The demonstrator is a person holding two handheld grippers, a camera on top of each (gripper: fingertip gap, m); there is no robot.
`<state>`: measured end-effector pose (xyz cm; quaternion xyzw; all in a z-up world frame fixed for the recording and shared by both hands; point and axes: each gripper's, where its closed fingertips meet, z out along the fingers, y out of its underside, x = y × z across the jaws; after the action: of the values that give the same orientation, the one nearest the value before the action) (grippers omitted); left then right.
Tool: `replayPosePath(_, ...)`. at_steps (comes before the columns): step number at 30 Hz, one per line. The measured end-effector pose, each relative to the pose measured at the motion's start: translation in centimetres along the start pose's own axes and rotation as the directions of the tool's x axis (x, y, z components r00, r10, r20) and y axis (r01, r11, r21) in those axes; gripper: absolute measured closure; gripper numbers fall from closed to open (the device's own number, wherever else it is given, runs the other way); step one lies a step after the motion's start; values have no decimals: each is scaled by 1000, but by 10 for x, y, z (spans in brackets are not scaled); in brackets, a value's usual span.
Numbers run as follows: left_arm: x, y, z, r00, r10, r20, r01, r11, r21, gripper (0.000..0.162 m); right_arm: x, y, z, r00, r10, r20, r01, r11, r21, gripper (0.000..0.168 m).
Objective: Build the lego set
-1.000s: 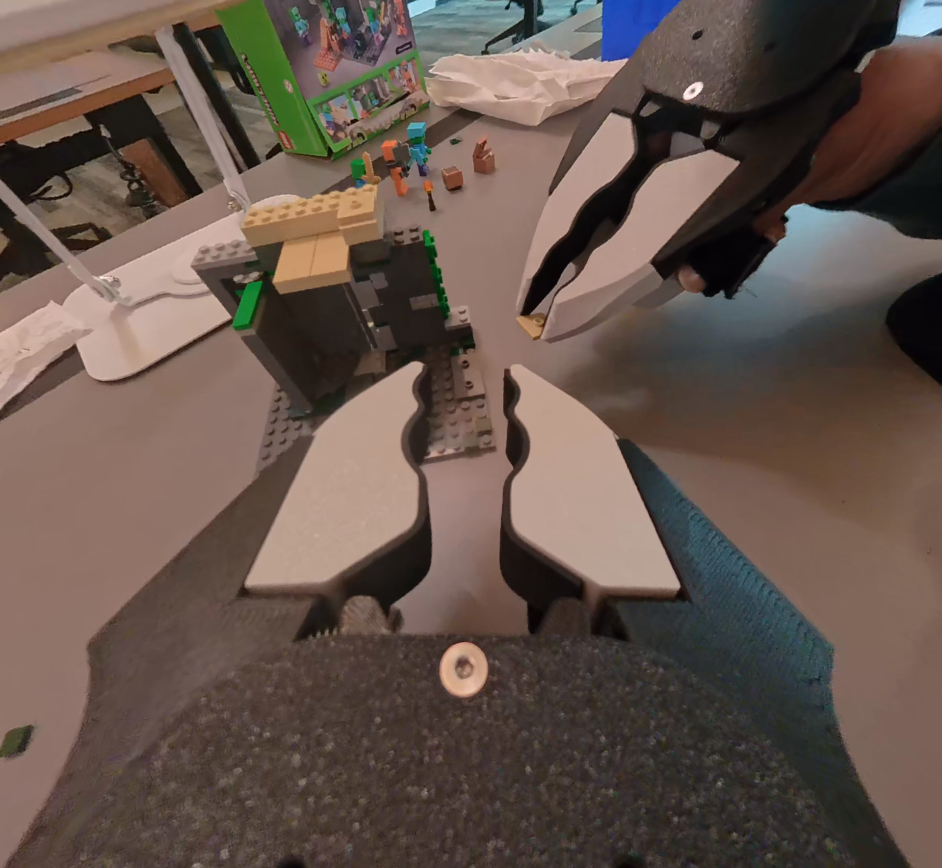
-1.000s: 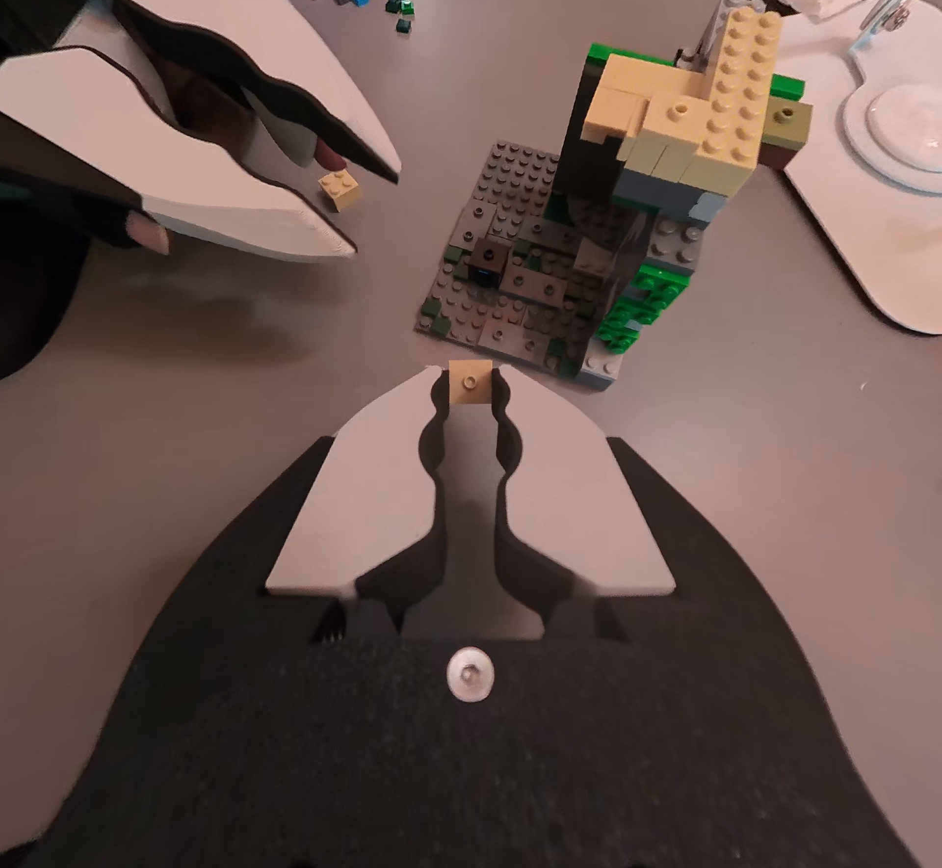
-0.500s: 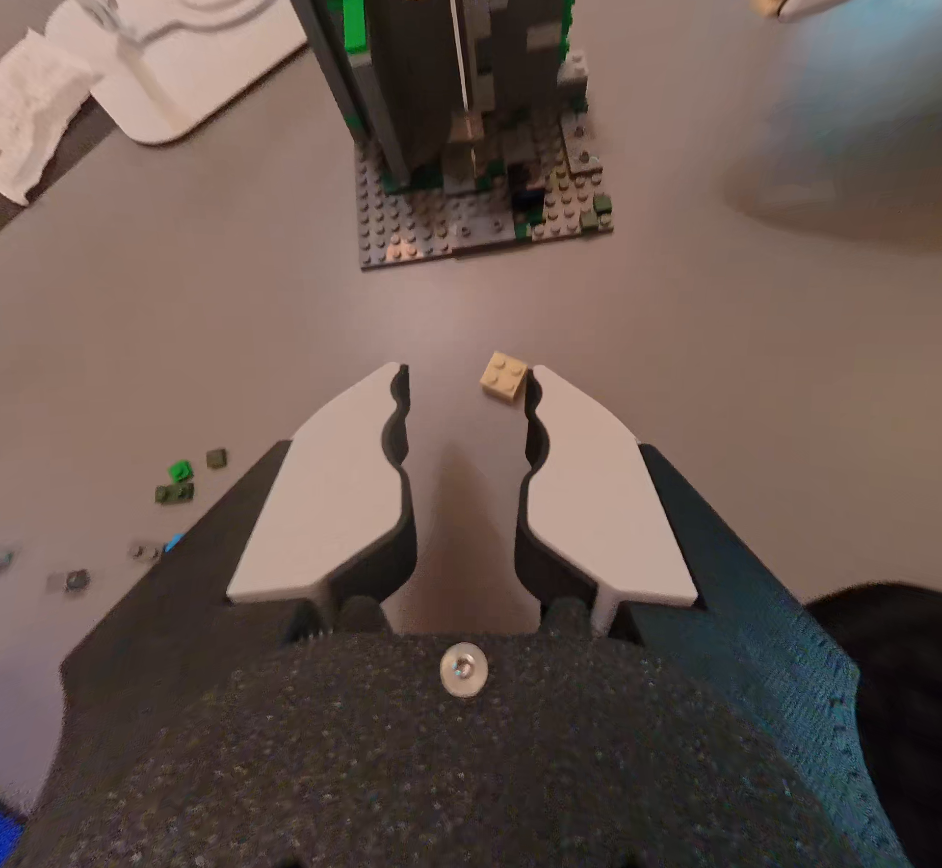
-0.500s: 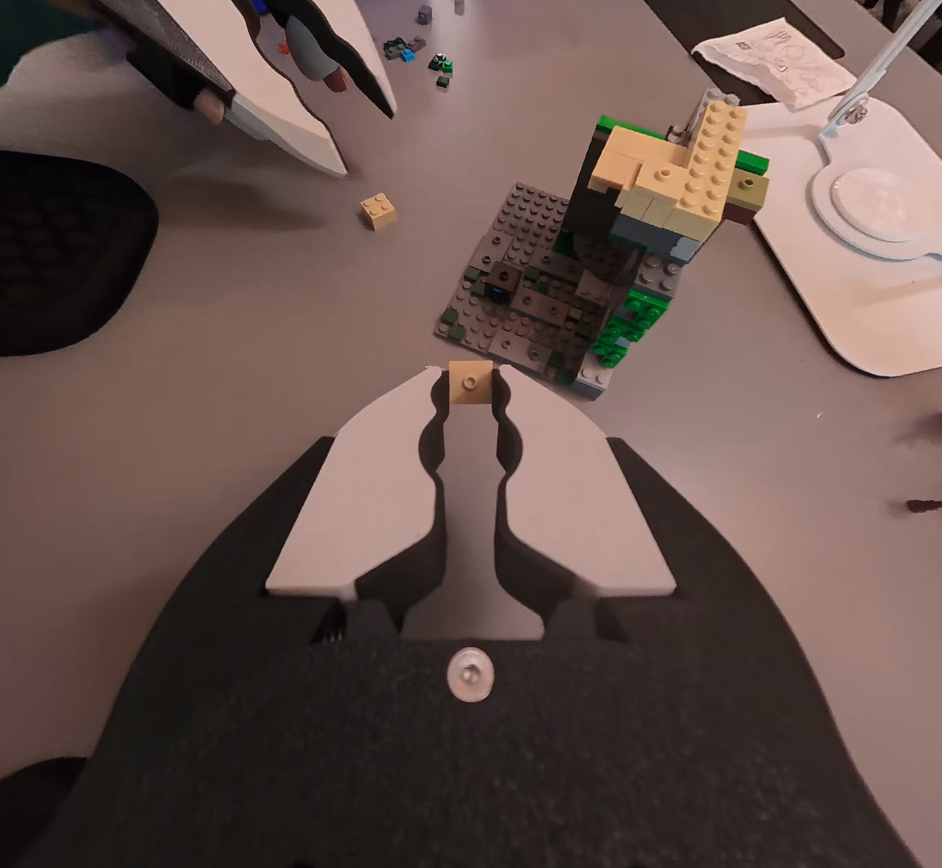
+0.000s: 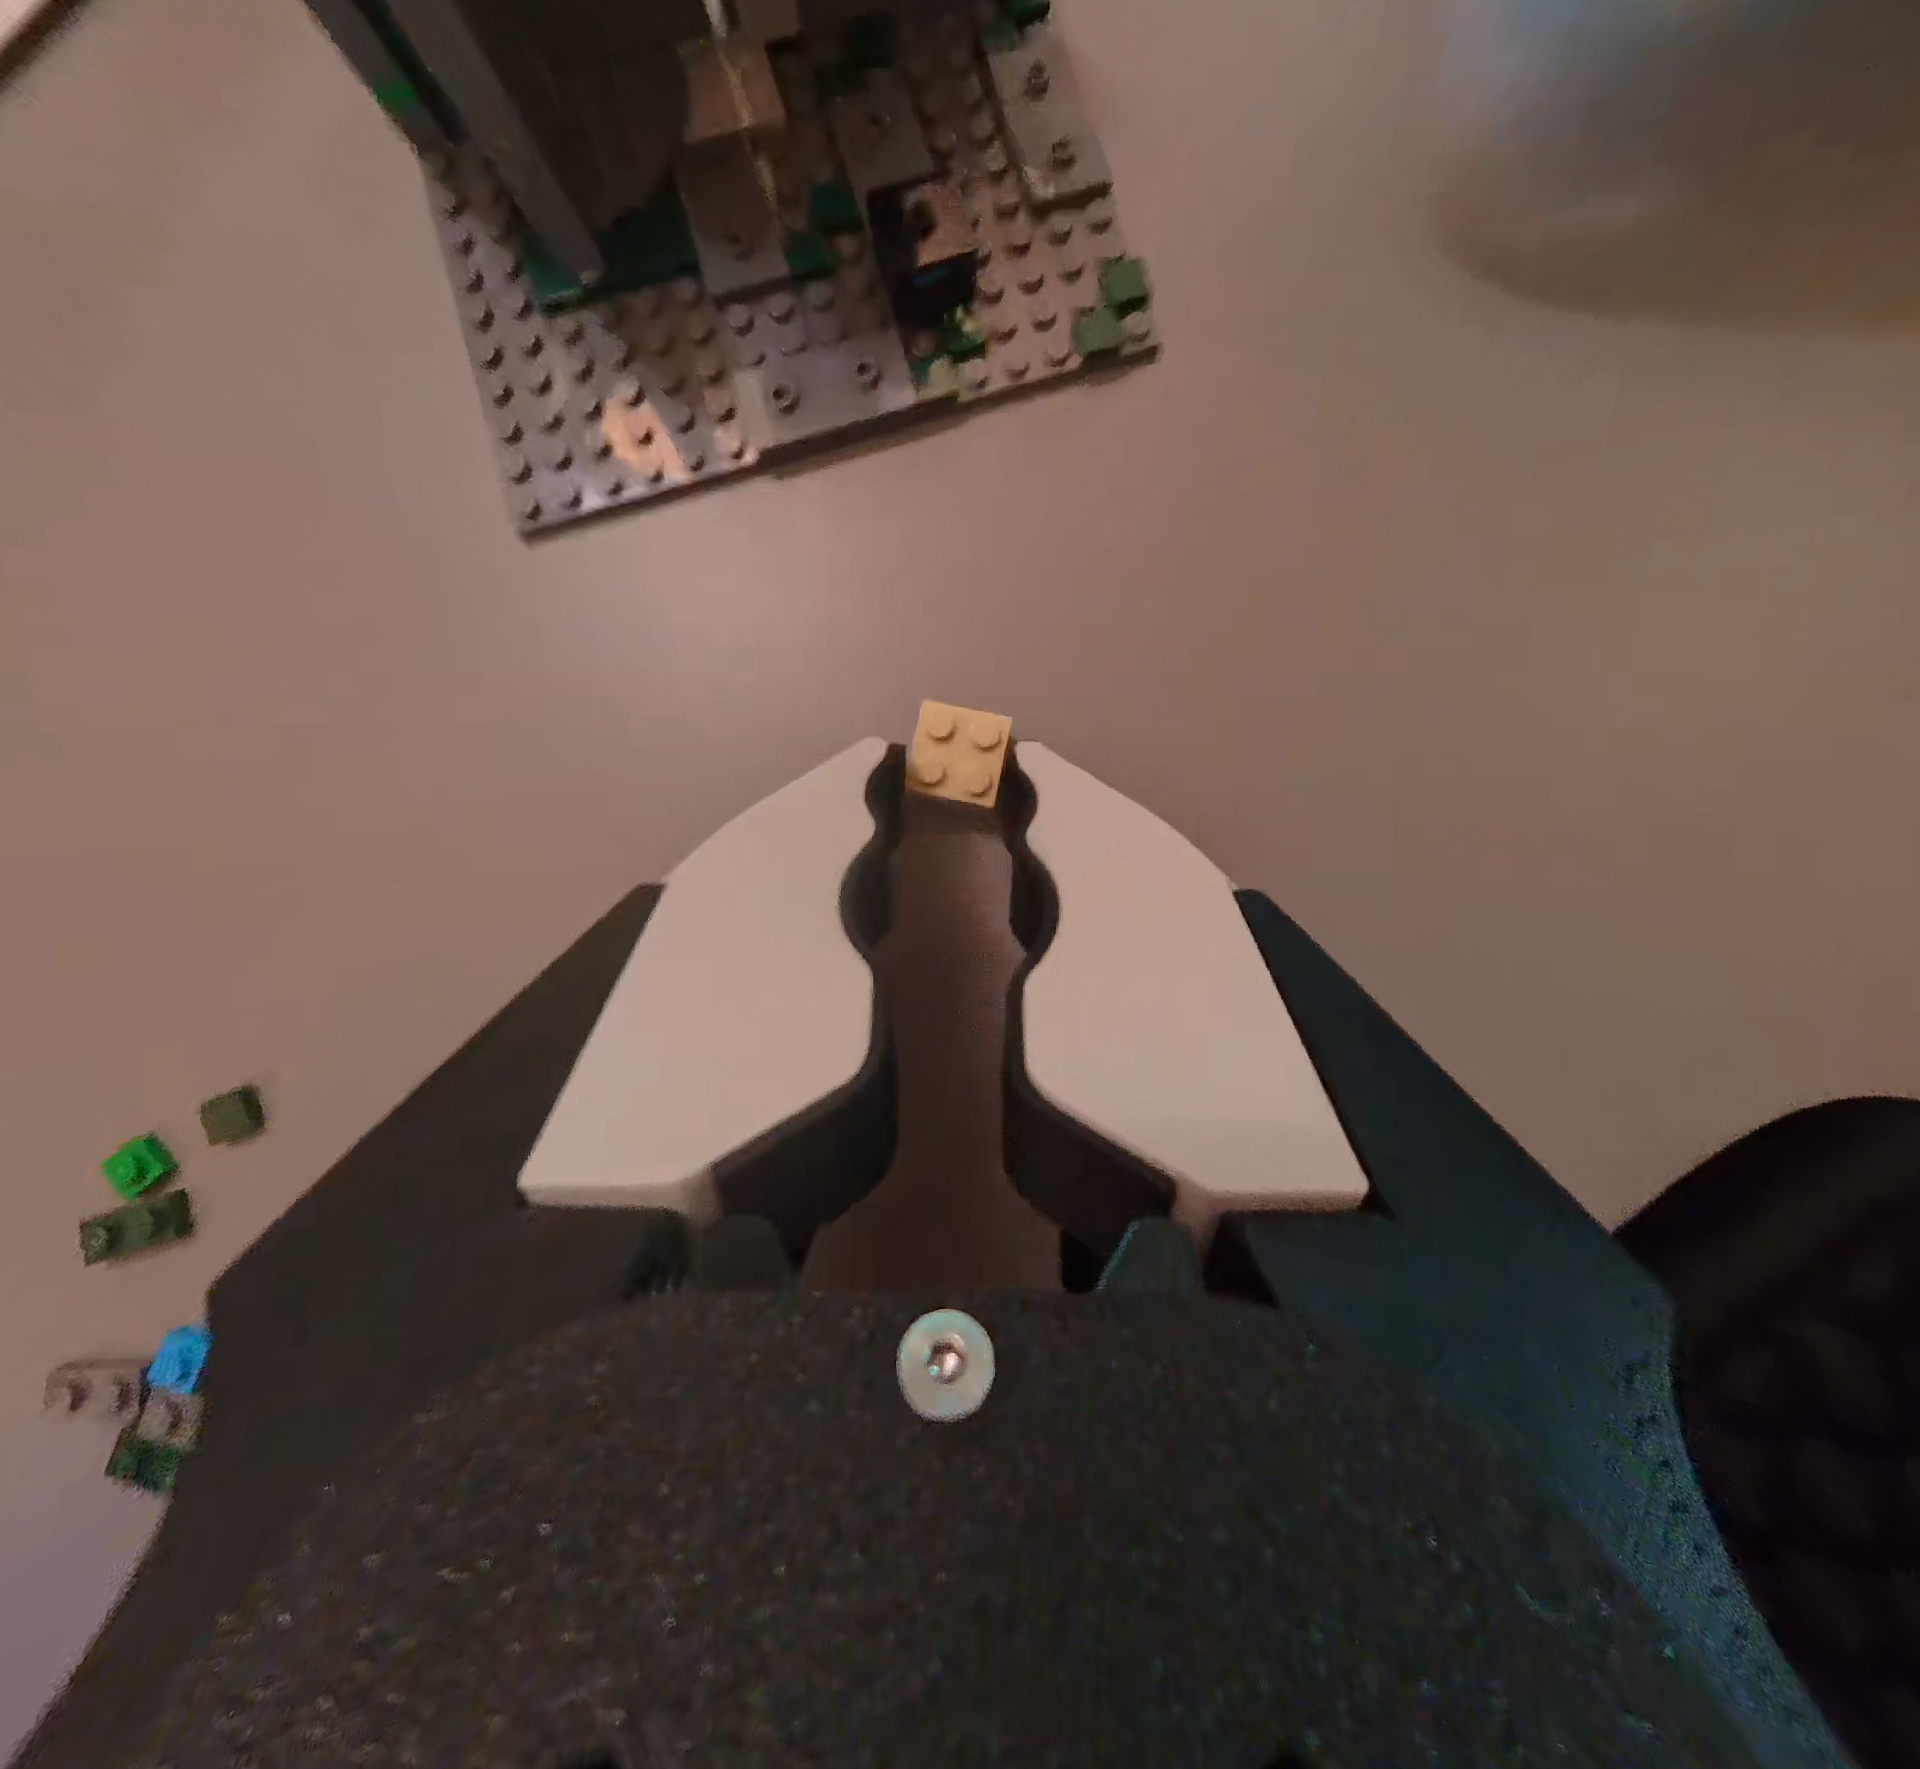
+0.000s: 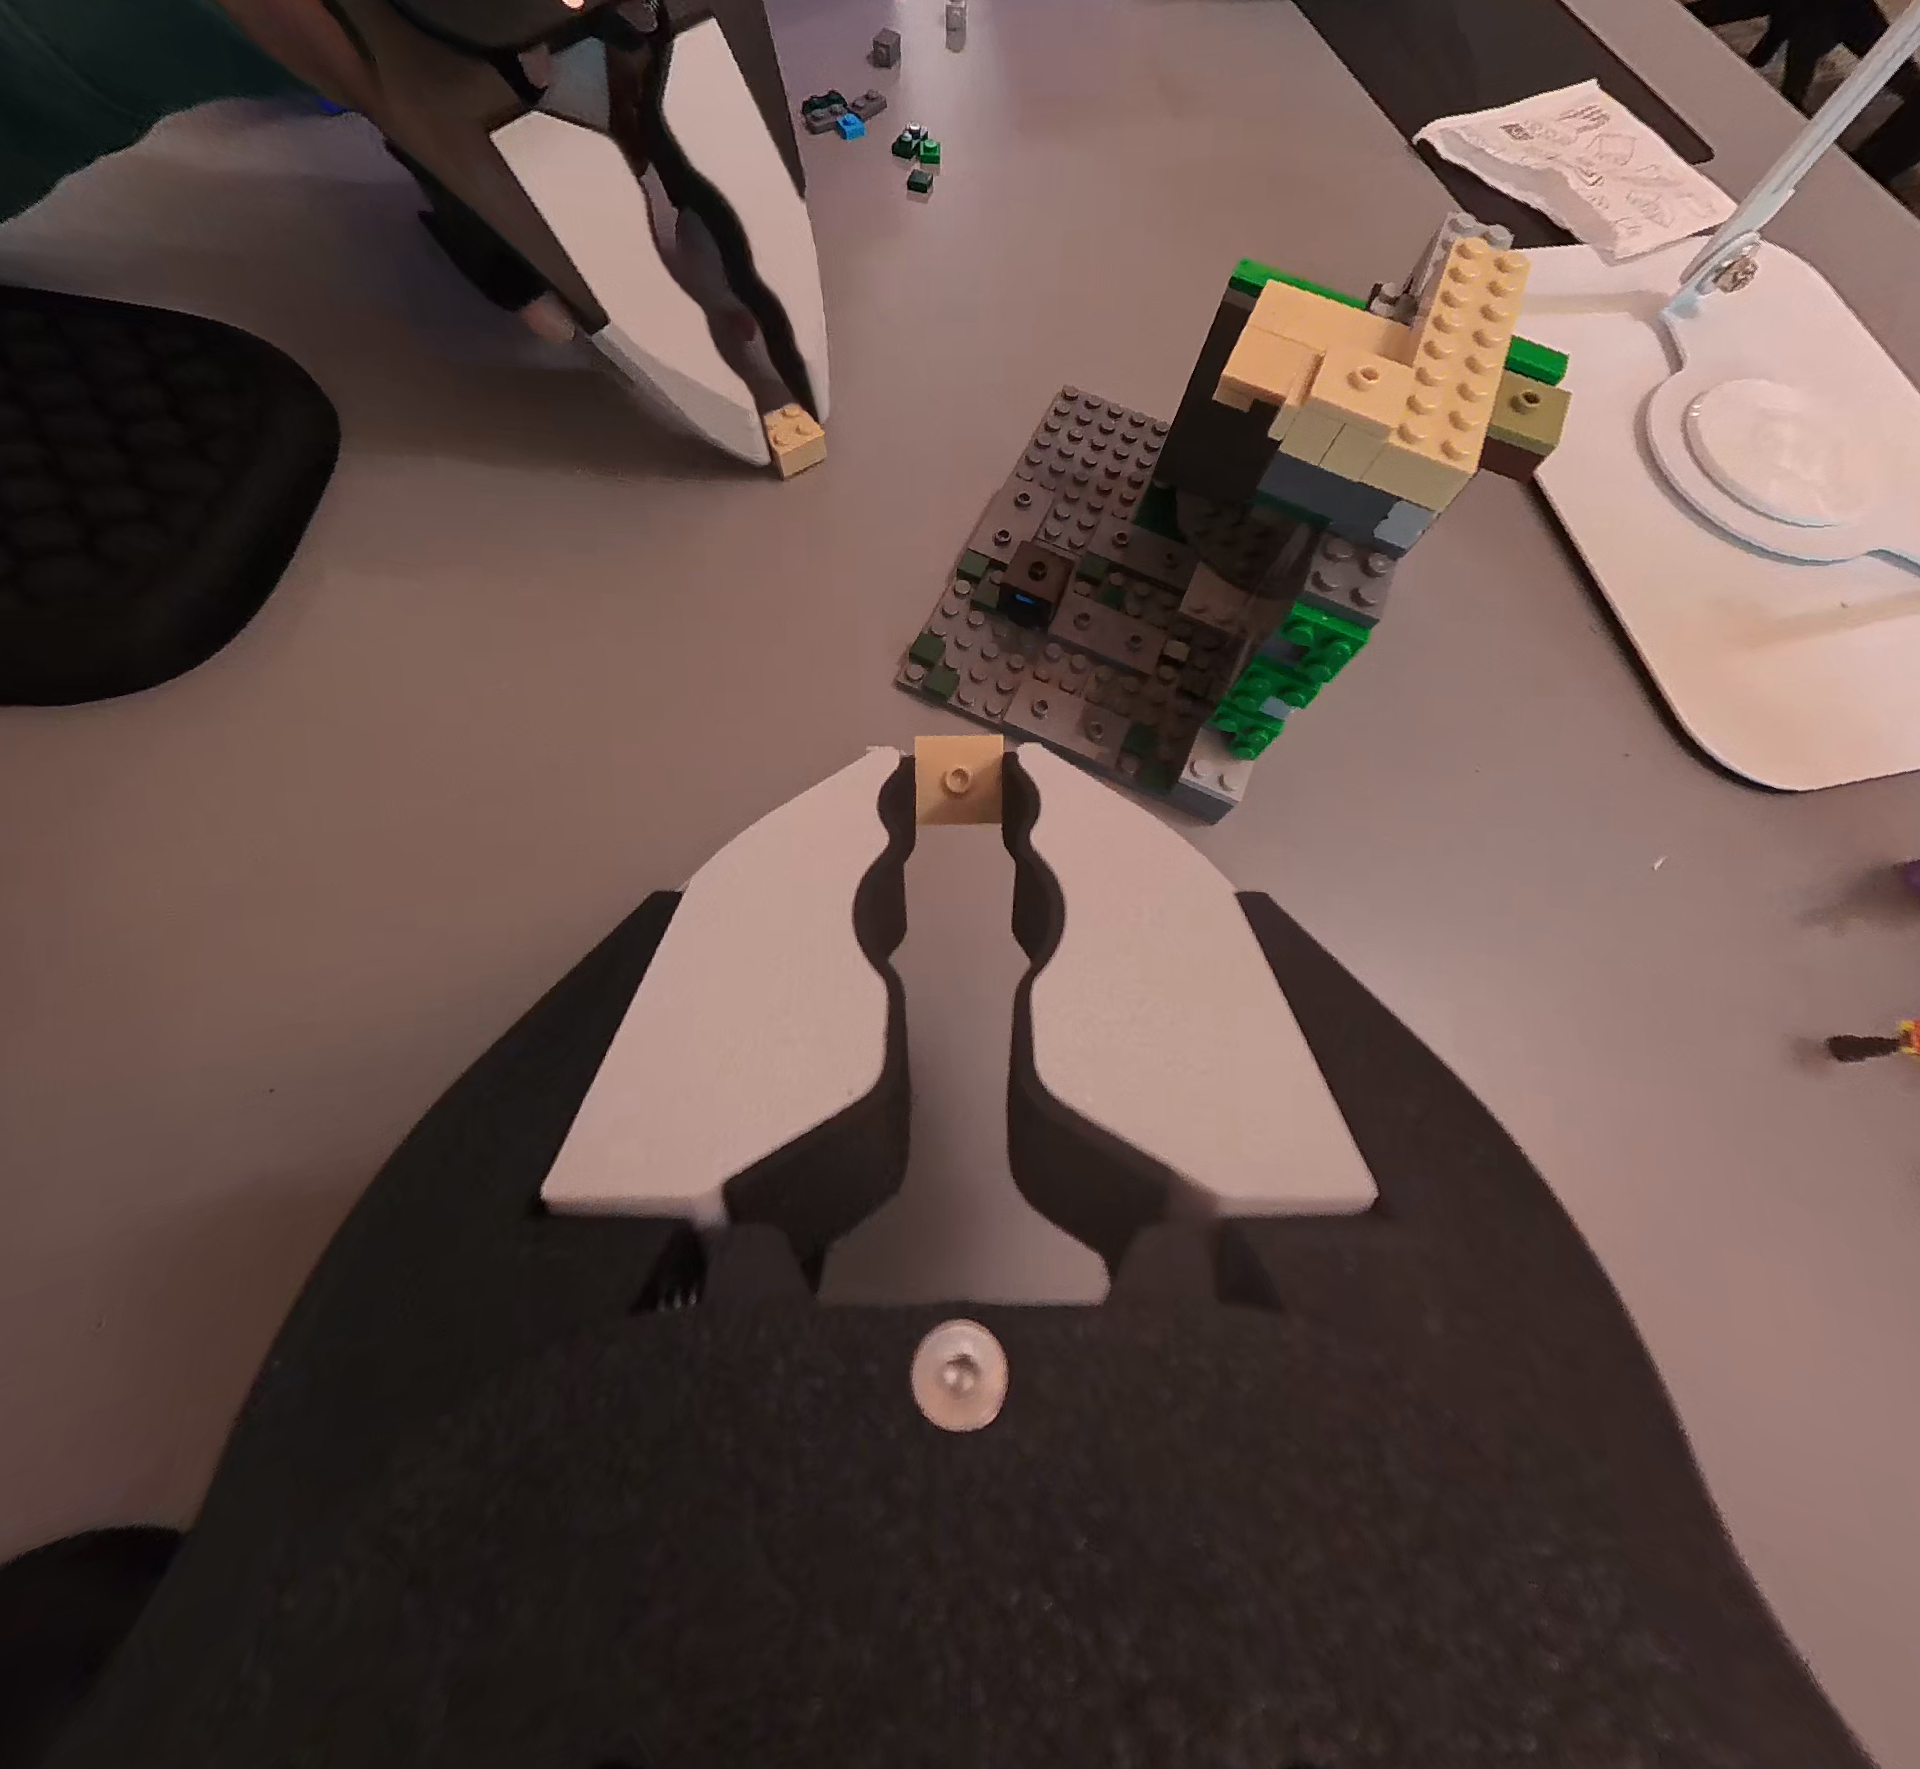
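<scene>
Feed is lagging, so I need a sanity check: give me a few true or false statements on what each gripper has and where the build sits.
1. The left gripper is closed around a tan four-stud brick. True.
2. The right gripper is empty. False: it holds a tan single-stud plate.
3. The lego build stands on a grey baseplate. True.
4. The loose small pieces lie on the white lamp base. False: they lie on the grey table.

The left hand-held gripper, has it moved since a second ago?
Yes. In the right wrist view the left hand-held gripper has come down away from the lego build and closed on the tan two-by-two brick on the table.
</scene>
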<state>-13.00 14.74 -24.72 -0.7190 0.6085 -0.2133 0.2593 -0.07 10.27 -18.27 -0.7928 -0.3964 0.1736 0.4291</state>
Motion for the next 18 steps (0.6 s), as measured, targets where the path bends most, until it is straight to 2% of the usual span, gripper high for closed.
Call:
replayPosePath(11,96,-71,45,961,213,-179,-206,977,59,145,-6,-1,-12,995,-73,63,71,997,35,153)
replayPosePath(18,107,-74,63,952,222,-211,-212,975,69,143,-10,12,-20,988,-86,131,85,996,8,153)
